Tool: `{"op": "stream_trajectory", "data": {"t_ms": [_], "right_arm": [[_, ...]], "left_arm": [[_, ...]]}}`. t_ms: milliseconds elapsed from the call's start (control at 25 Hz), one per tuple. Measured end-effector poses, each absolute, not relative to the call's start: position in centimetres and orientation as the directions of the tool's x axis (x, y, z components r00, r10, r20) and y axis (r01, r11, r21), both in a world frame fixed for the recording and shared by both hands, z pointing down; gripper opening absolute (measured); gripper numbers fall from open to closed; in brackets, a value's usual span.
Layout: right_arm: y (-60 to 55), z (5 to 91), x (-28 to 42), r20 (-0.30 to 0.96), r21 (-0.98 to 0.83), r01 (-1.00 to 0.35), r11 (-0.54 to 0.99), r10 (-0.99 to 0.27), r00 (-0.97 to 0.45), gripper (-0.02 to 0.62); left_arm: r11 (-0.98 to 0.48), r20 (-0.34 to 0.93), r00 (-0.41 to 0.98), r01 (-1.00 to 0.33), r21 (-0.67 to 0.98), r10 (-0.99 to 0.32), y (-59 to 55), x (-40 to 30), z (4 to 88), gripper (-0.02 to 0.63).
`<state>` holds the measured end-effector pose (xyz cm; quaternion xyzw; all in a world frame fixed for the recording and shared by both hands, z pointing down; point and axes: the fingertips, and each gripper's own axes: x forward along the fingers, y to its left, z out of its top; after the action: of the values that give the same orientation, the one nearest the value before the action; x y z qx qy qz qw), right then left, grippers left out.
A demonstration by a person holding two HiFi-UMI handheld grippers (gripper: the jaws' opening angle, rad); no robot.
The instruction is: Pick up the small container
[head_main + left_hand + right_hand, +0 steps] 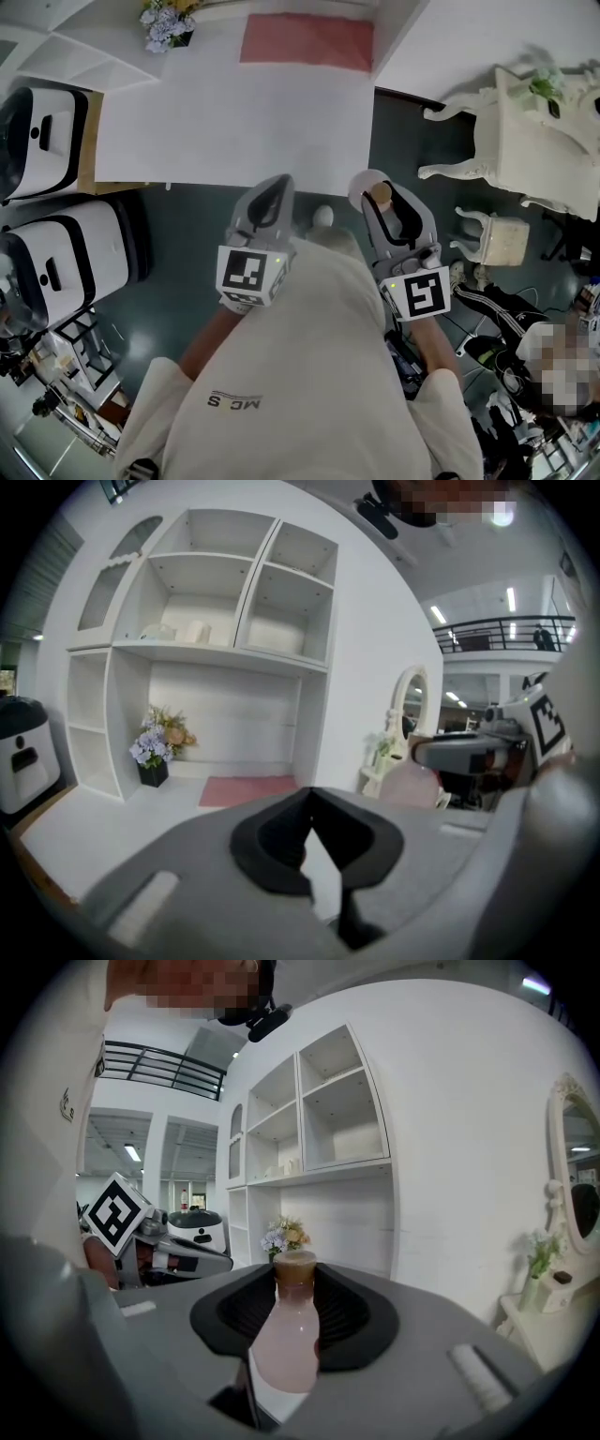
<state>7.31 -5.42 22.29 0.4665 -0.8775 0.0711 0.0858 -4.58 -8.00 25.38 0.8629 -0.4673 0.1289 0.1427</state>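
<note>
The small container (pixel 281 1344) looks smooth and frosted, its stopper (pixel 294 1267) cork-like, the pads (pixel 345 1321) ribbed, matt.

A white tabletop (pixel 234 122) runs out from a white shelving unit (pixel 202 592) set against the wall. At its far edge lies a pink mat (pixel 305 42), flat and squared to the wall. To the mat's left, well apart from it, stands a dark pot of lilac and peach flowers (pixel 167 23). A few pale objects (pixel 178 630), too small to identify, sit on a shelf above. Beside the table's left end, a white machine with a black front (pixel 42 131) stands on a tan-edged surface. The dark grey-green floor (pixel 187 234) carries an ornate white dressing table (pixel 534 131) and a small cream stool (pixel 497 239) at right.
</note>
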Motion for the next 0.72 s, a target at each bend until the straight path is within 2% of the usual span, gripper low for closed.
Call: {"op": "stream_trajectory", "data": {"t_ms": [720], "right_arm": [[-4.8,21.4,8.0,0.209,-0.061,-0.825,0.562,-0.801,-0.561,0.126]], "left_arm": [[-0.502,0.337,0.509,-0.857,0.114,-0.792,-7.6,-4.4,24.4,0.002]]}}
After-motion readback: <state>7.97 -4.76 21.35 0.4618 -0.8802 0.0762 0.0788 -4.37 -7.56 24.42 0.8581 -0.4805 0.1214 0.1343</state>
